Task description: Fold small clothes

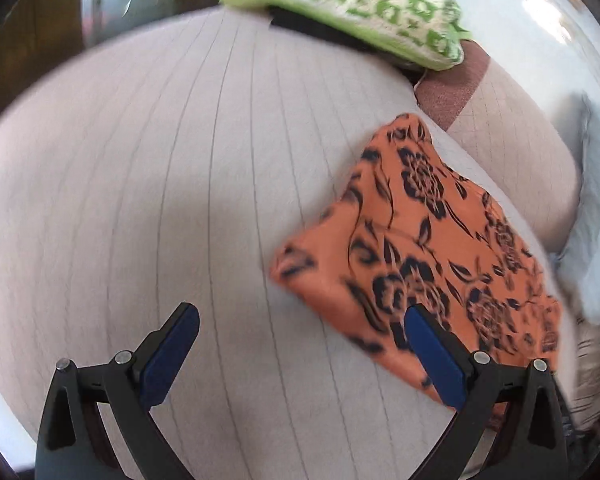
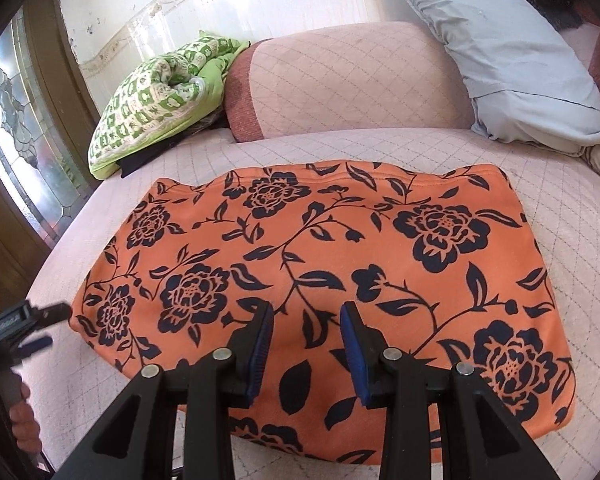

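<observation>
In the right wrist view, the left hand-held gripper (image 2: 40,326) enters at nine o'clock, just beside the left edge of the orange floral garment (image 2: 320,272); from here its jaws cannot be judged. In its own view the left hand-held gripper (image 1: 300,354) stands wide, nothing between its blue pads (image 1: 172,356), with the right-hand finger over the near corner of the orange floral garment (image 1: 420,248), which lies toward four o'clock on the quilted bed cover (image 1: 160,180).

At ten o'clock in the right wrist view a green patterned blanket (image 2: 156,100) sits bunched on something dark (what it is cannot be told), near the wall. Beside it, toward twelve o'clock, runs a pink quilted bolster (image 2: 340,80). The garment lies flat and folded into a broad rectangle at the centre of the quilted bed cover (image 2: 560,208), its far edge near the bolster.

The right hand-held gripper (image 2: 306,344) hangs over the garment's near half at six o'clock, jaws narrowly apart and holding nothing. At two o'clock a grey pillow (image 2: 500,52) leans on the bolster.
</observation>
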{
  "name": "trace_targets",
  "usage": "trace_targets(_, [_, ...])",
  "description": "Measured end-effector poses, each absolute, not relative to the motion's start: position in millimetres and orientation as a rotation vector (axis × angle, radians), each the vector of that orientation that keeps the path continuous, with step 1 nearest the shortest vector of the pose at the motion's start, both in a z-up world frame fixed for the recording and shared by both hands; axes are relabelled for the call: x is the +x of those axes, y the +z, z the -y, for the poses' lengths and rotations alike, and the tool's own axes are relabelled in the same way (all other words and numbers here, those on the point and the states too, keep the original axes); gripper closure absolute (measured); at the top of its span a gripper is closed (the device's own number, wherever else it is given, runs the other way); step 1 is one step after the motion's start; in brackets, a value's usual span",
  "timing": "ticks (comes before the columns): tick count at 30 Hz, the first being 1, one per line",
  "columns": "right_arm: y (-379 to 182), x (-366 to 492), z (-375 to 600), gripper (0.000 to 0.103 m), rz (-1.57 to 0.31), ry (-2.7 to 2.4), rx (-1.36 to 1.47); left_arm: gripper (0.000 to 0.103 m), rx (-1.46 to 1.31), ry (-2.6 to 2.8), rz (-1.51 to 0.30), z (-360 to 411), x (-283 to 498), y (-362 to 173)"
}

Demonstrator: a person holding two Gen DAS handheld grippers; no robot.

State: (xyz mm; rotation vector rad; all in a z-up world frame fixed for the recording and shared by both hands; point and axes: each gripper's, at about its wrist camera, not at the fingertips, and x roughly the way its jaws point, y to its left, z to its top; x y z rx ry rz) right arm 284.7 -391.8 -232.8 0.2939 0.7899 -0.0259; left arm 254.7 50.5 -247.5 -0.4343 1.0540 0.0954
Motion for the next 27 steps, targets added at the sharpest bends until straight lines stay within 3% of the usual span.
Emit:
trace_targets(8, [-215, 245, 386, 0.065, -0.739, -0.025, 0.289, 0.0, -0.37, 0.045, -1.056, -12, 216, -240])
trace_targets(15, [-186, 183, 390, 0.065, -0.69, -0.079, 0.266, 0.0, -0.146, 0.046, -0.957, 4, 181, -216])
trace_targets(21, [-193, 172, 448, 0.065, -0.737, -0.164, 0.37, 0.0, -0.072, 0.11, -0.947, -12, 222, -220])
trace_targets(27, [-213, 185, 493, 0.065, -0.746, -0.221, 0.549, 0.0, -0.199, 0.115, -0.976, -30, 248, -246])
